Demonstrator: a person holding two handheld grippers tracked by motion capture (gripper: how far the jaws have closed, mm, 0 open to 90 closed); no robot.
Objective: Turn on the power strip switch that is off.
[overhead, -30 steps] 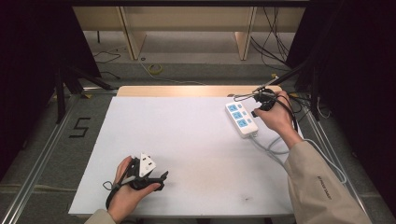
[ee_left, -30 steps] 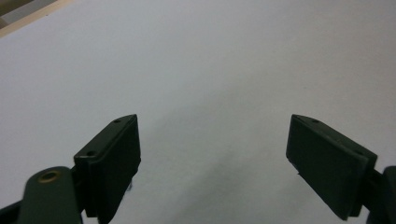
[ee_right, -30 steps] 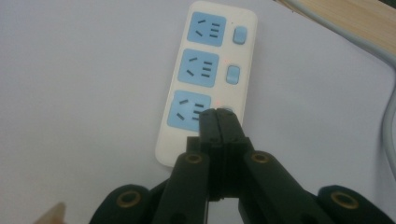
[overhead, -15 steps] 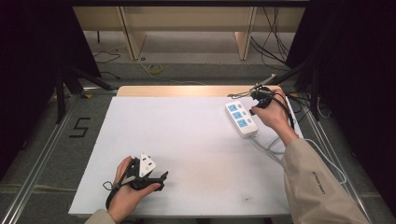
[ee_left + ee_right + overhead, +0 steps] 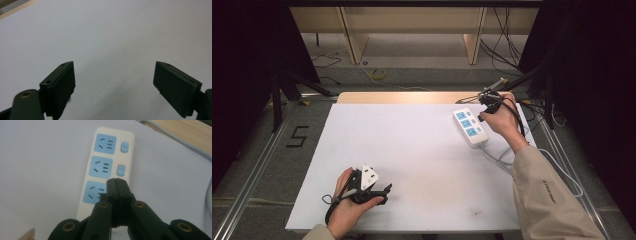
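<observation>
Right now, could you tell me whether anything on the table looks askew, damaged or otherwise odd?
Nothing stands out. The white power strip lies flat on the white table, undamaged, angled to its edges. The right claw is shut above the strip's nearest socket; the left claw is open over bare table.

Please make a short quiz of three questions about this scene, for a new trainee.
1. True or false: the left gripper is shut.
2. How many blue sockets does the power strip have? A) two B) three C) four
3. Fill in: the tips of the shut right gripper stand over the strip's ______ socket in the right gripper view, beside where a switch would be.

Key
1. False: its jaws stand wide apart, with bare white table between them.
2. B: three sockets in a row; a blue switch shows beside the two far ones.
3. Nearest. I cannot tell whether the tips press on anything.
</observation>
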